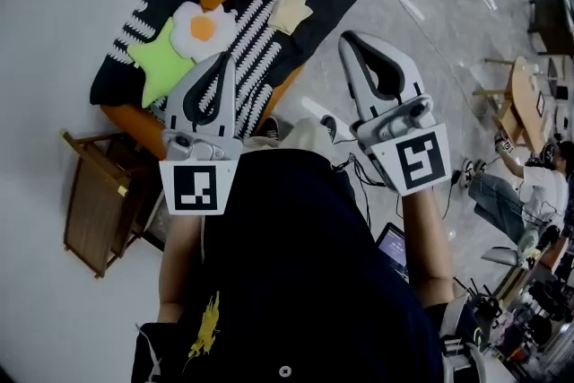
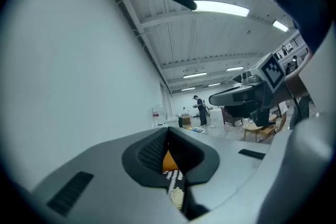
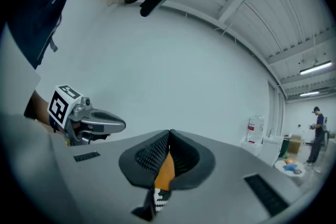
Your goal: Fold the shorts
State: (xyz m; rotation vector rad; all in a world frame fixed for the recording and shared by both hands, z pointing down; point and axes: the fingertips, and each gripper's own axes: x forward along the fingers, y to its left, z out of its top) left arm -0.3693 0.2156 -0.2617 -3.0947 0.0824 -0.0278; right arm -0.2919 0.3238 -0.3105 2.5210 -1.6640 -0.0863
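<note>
Shorts not clearly identifiable; left gripper (image 1: 223,57) fingers closed, empty; right gripper (image 1: 351,37) fingers closed, empty.

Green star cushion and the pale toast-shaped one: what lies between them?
In the head view, a fried-egg cushion lies beside the green star cushion, then patterned black-and-white cover reaches the toast-shaped cushion.
</note>
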